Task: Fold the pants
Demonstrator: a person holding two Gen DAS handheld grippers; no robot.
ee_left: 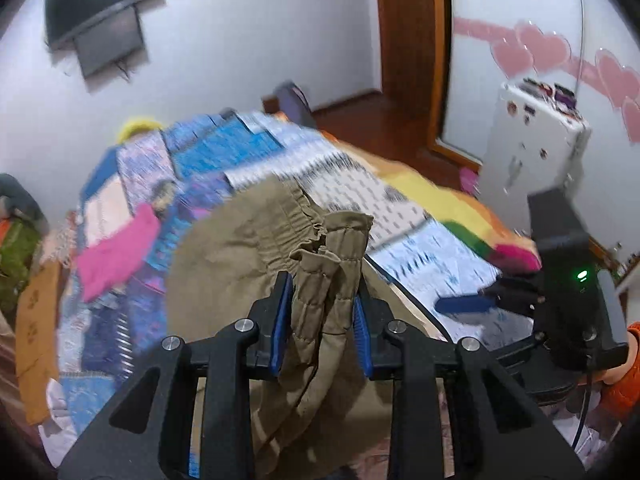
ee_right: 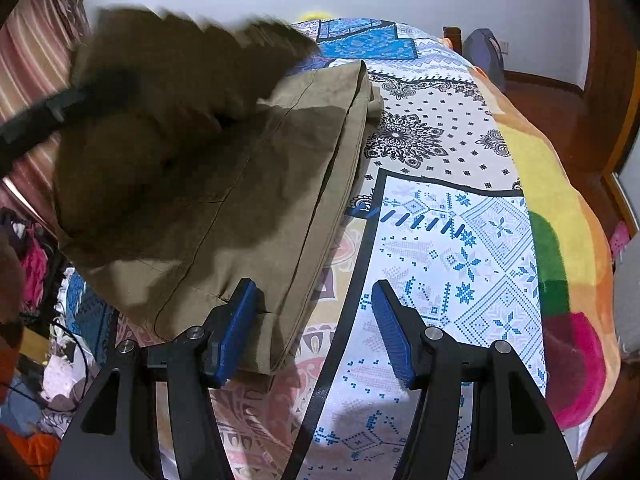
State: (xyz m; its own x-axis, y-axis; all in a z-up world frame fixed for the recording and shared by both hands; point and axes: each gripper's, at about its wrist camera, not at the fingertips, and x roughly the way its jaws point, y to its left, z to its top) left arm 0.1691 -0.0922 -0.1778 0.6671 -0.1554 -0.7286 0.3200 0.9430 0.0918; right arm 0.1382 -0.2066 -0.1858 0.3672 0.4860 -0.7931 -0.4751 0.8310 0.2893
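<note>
Between the left gripper (ee_left: 322, 320) pads sits the bunched elastic waistband of the khaki pants (ee_left: 256, 248), clamped and lifted, rest trailing on the patterned bedspread (ee_right: 460, 240). Right gripper (ee_right: 316, 332) hangs spread wide, holding nothing, by the near hem. Farther out the legs lie flat; cloth looks light and floppy, best pinched at waistband or hems.

Left tool (ee_left: 322, 312) clamped (fabric between); right tool (ee_right: 314, 312) spread.
</note>
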